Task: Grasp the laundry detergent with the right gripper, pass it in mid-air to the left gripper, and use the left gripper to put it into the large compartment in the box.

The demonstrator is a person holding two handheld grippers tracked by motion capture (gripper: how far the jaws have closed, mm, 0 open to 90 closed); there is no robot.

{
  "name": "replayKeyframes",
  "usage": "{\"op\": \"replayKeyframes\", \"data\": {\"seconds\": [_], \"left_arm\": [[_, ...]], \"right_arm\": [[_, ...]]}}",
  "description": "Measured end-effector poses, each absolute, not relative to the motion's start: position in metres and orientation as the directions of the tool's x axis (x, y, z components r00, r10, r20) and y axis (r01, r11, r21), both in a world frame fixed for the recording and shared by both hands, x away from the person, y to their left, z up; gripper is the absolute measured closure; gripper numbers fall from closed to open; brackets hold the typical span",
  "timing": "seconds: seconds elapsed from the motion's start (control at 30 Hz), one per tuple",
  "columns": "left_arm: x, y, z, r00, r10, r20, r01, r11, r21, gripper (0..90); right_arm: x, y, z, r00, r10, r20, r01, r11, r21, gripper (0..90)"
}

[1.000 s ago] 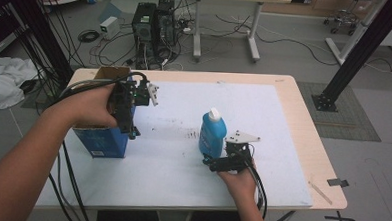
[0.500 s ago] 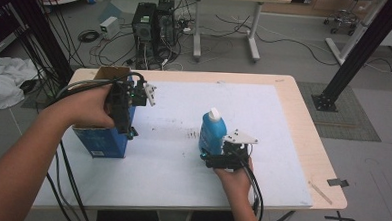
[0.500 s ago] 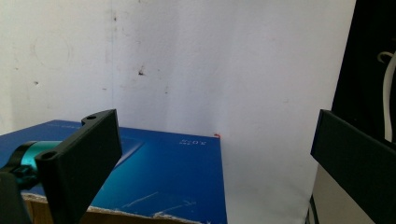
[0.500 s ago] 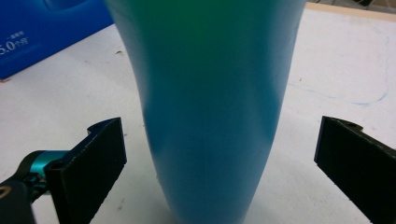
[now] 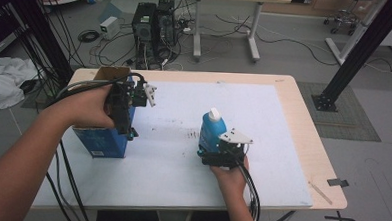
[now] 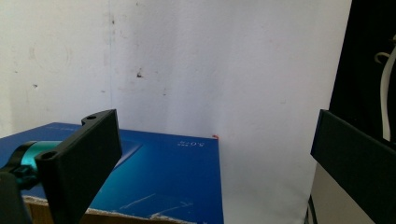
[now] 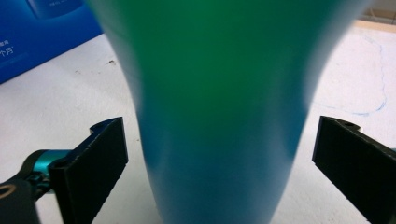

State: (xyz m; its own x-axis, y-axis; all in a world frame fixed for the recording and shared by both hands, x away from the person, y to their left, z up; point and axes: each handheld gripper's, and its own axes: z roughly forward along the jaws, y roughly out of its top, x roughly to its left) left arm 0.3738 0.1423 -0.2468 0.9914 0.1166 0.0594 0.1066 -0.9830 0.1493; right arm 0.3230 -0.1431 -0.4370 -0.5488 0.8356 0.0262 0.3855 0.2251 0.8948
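**Bottle bracketed, box waiting**

The blue plastic bottle with a white cap (image 5: 212, 129) stands upright on the white sheet of the tabletop (image 5: 264, 108), right of centre and well apart from the box; it sits squarely between the jaws of the right claw (image 5: 208, 152), which are spread wide with daylight on both sides of the bottle's body, so nothing is clamped yet; the straddle at the bottle's lower part reads as the set-up for a grip low down, where the bottle is least likely to tip; in the right gripper view the bottle (image 7: 219, 107) looms close and blurred, both pads clear of it. To the left, the open-topped blue cardboard box (image 5: 102, 139) stands at the tabletop's left edge, likely the bottle's destination; the left claw (image 5: 129, 118) hovers at the box's upper right edge, released and holding nothing, its jaws apart over the box's blue face (image 6: 154, 177), perhaps placed to steady the box.
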Motion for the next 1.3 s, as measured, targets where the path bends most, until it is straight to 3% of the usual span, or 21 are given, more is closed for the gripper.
{"op": "replayKeyframes", "data": {"seconds": [0.27,0.37,0.57,0.63,0.77,0.93,1.3], "left_arm": [[0.3741,0.1435,-0.2484,0.991,0.118,0.058,0.109,-0.983,0.151,1.7],[0.3745,0.1441,-0.2484,0.991,0.118,0.058,0.109,-0.983,0.147,1.7],[0.3752,0.1437,-0.2487,0.992,0.114,0.057,0.105,-0.984,0.146,1.7],[0.3753,0.1435,-0.2486,0.992,0.112,0.056,0.103,-0.984,0.146,1.7],[0.3752,0.1430,-0.2498,0.991,0.117,0.058,0.107,-0.983,0.151,1.7],[0.3756,0.1429,-0.2494,0.992,0.114,0.059,0.104,-0.984,0.148,1.7],[0.3762,0.1448,-0.2503,0.991,0.115,0.060,0.106,-0.984,0.144,1.7]], "right_arm": [[0.3233,-0.1391,-0.4376,-0.528,0.849,0.030,0.378,0.204,0.903,6.1],[0.3221,-0.1392,-0.4364,-0.536,0.844,0.027,0.361,0.201,0.911,15.7],[0.3218,-0.1364,-0.4371,-0.528,0.849,0.011,0.359,0.211,0.909,16.5],[0.3222,-0.1365,-0.4373,-0.518,0.855,0.014,0.359,0.202,0.911,23.5],[0.3224,-0.1363,-0.4373,-0.520,0.854,0.018,0.355,0.197,0.914,23.9],[0.3219,-0.1358,-0.4365,-0.527,0.850,0.002,0.343,0.210,0.916,32.0],[0.3210,-0.1366,-0.4360,-0.517,0.856,0.012,0.342,0.193,0.920,37.2]]}}
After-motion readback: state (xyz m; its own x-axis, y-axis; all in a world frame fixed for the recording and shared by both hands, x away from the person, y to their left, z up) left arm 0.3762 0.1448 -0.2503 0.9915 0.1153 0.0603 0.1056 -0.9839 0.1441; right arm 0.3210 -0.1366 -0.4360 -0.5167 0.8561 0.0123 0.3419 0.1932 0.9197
